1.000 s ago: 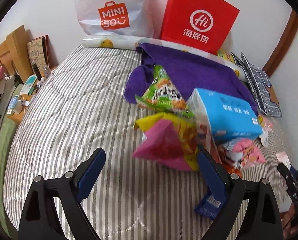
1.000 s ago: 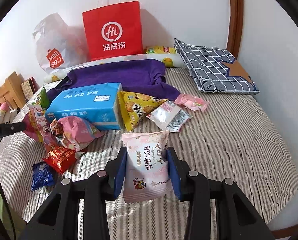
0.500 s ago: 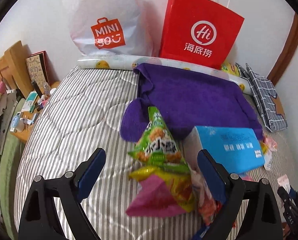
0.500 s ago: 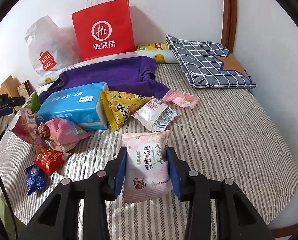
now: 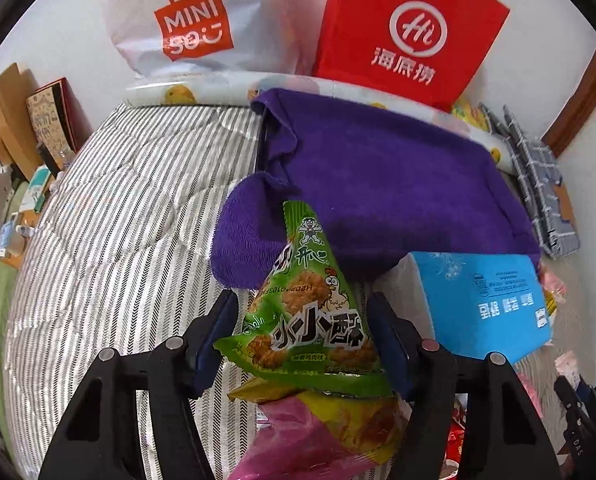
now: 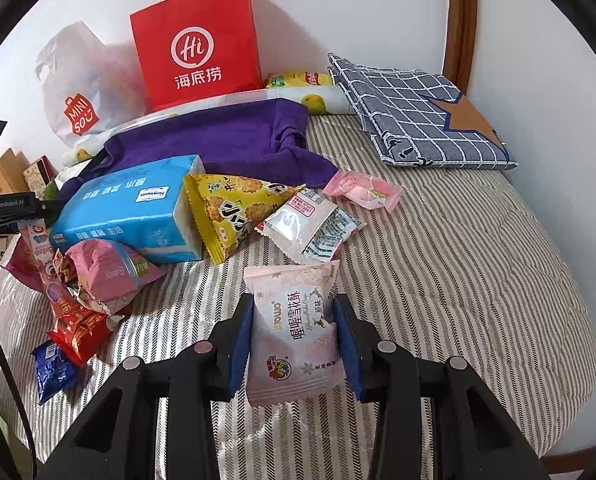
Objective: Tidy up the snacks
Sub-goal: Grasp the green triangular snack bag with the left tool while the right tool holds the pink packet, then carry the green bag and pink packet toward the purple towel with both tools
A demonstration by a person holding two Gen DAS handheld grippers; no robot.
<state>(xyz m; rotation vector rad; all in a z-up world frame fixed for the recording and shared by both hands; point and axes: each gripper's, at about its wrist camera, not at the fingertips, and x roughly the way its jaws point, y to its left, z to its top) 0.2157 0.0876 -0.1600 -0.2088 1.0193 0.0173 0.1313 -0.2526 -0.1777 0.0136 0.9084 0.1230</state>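
Note:
My left gripper (image 5: 303, 328) has closed on a green triangular snack bag (image 5: 309, 320), its pads touching both sides. A yellow and magenta bag (image 5: 317, 436) lies under it. My right gripper (image 6: 294, 332) is shut on a pale pink snack packet (image 6: 296, 332), held above the striped bed (image 6: 457, 280). More snacks lie on the bed: a yellow triangular bag (image 6: 238, 208), a white packet (image 6: 309, 228), a pink candy packet (image 6: 361, 190), a pink bag (image 6: 106, 272), red (image 6: 80, 332) and blue (image 6: 52, 370) packets.
A blue tissue pack (image 6: 134, 208) (image 5: 481, 304) lies among the snacks. A purple towel (image 5: 377, 184) is behind it. A red paper bag (image 6: 196, 44) and a white plastic bag (image 6: 78, 84) stand against the wall. A checked cloth (image 6: 417, 116) lies at the right.
My left gripper moved forward over the snack pile and closed from wide open onto the green bag. My right gripper kept hold of the pink packet and shifted slightly.

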